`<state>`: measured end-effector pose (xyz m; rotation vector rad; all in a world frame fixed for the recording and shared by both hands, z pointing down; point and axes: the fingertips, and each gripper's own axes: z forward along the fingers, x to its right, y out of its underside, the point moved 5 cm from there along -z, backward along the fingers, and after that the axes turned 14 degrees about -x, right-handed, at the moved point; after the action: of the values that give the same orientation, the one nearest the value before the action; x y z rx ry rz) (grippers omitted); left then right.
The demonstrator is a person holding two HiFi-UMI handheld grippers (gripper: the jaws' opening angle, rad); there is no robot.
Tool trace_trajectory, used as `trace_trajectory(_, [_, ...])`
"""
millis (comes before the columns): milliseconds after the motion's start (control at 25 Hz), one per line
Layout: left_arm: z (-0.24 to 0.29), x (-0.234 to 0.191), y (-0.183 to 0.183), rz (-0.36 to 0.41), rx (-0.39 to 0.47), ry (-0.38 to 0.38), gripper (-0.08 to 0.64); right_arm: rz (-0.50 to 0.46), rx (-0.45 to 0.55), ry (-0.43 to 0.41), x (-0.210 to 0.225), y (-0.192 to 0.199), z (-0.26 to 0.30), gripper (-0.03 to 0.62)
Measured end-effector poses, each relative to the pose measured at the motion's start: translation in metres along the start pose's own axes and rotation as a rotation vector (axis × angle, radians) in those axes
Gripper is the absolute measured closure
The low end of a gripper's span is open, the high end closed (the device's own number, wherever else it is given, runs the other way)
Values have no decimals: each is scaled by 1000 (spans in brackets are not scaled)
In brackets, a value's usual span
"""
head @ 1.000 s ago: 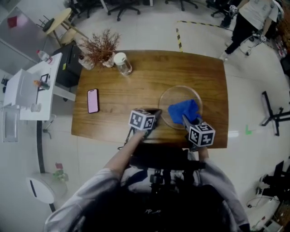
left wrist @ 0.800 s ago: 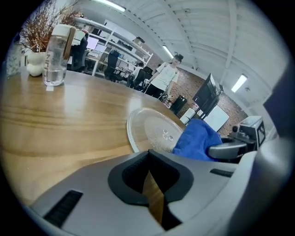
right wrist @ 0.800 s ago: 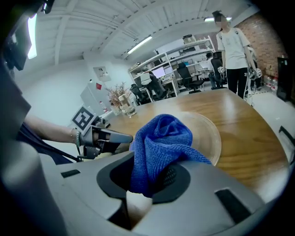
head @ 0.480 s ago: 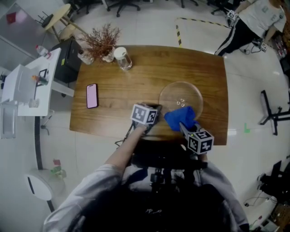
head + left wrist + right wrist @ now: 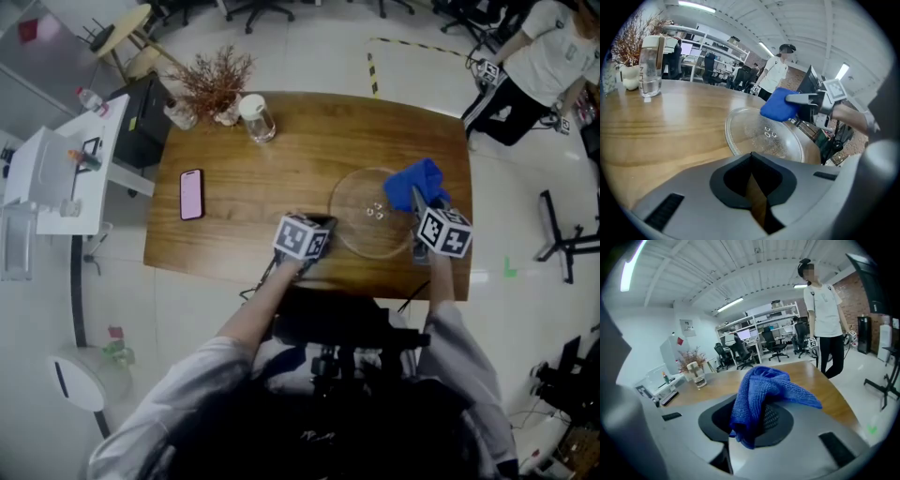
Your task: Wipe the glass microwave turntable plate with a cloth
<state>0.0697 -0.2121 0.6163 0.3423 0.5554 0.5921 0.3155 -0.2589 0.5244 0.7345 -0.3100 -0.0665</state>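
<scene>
A blue cloth (image 5: 412, 178) is clamped in the right gripper (image 5: 416, 197), held at the far-right rim of the glass plate (image 5: 366, 225); the plate lies flat on the counter (image 5: 281, 159), leftward of that gripper; the left gripper (image 5: 322, 225), jaws together on nothing, is nearer its left rim.

**Glass turntable plate** (image 5: 361, 230) (image 5: 754, 136): clear, round, with a shallow rim and three small raised lugs at its centre, lying flat on the wooden table (image 5: 281, 159).

**Cloth** (image 5: 417, 178) (image 5: 779, 106) (image 5: 757, 394): blue, knitted and bunched, pinched in the right gripper (image 5: 415, 195) (image 5: 754, 425) and raised over the plate's right rim.
</scene>
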Motion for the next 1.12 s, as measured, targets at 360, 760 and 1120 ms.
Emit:
trace_trajectory(360, [0, 2, -1, 17, -8, 12, 566, 56, -51, 20, 10, 27, 2, 514])
trace_trajectory(760, [-2, 1, -2, -9, -14, 25, 566, 47, -181, -146, -45, 133, -57, 514])
trace_trajectory(1120, [-1, 3, 0, 11, -6, 6, 566, -38, -234, -155, -59, 150, -74, 515])
